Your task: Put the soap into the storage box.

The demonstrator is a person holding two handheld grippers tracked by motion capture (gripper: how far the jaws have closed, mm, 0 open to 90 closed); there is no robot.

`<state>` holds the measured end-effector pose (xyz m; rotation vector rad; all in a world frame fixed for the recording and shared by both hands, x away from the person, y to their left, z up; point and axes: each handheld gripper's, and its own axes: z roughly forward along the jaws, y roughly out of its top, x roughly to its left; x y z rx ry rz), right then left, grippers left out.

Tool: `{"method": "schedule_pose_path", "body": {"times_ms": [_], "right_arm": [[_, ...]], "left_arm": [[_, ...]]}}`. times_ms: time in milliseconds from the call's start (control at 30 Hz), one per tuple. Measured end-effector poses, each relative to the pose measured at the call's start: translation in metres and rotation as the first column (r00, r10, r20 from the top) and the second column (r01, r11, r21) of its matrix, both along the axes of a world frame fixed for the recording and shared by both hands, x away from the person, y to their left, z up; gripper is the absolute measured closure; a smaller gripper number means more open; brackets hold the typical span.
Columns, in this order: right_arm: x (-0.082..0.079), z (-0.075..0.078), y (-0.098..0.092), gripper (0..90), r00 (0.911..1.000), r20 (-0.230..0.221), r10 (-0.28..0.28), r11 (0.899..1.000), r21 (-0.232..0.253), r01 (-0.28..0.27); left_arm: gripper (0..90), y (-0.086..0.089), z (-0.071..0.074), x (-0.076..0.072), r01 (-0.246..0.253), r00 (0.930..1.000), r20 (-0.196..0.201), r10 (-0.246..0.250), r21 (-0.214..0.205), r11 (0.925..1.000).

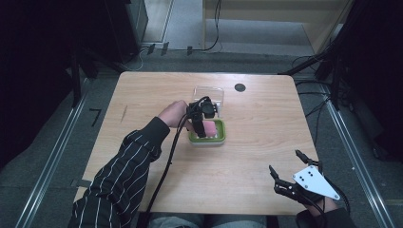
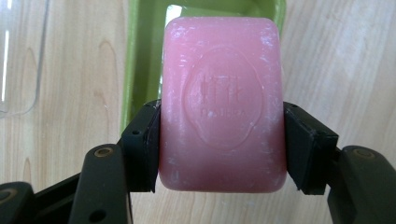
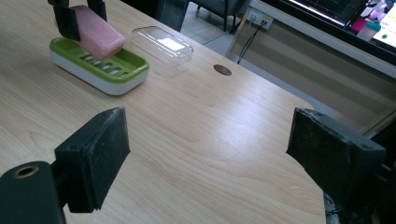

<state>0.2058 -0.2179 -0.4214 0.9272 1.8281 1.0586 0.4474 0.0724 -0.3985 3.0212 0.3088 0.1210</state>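
A pink bar of soap [image 2: 222, 102] with an embossed stamp sits between the black pads of my left gripper [image 2: 222, 149], which is shut on its two long sides. In the high view the left gripper [image 1: 202, 122] points down over the green soap dish [image 1: 219, 137] at mid-table. From the right gripper view the soap [image 3: 98, 35] hangs tilted just above the dish [image 3: 100, 70], whose slotted green tray shows beneath it. My right gripper [image 3: 210, 140] stands open over bare wood near the table's front right corner [image 1: 284, 160], far from the dish.
A clear plastic lid [image 1: 209, 94] lies flat just behind the dish, also seen as the lid [image 3: 163, 44] beyond it. A round dark cable hole [image 1: 240, 87] is in the tabletop at the back. The left gripper's cable [image 1: 166, 161] trails toward the front edge.
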Motion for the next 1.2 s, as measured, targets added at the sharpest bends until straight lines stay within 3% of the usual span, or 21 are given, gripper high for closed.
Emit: {"method": "schedule_pose_path", "body": {"times_ms": [333, 733, 1200], "right_arm": [[0.0, 0.0, 0.0, 13.0, 1.0, 0.0, 0.0, 1.0, 0.0, 0.0], [0.0, 0.0, 0.0, 13.0, 1.0, -0.001, 0.001, 1.0, 0.002, -0.001], [0.0, 0.0, 0.0, 13.0, 1.0, 0.0, 0.003, 1.0, 0.002, -0.003]], "left_arm": [[38.6, -0.001, -0.007, 0.003, 0.0, 0.9998, 0.02, 0.0, -0.025, 0.9997], [38.6, 0.0, -0.019, 0.009, 0.01, 0.9995, 0.03, -0.01, -0.022, 0.9997], [38.4, 0.001, -0.029, 0.011, 0.006, 1.0, 0.007, -0.006, -0.018, 0.9998]]}}
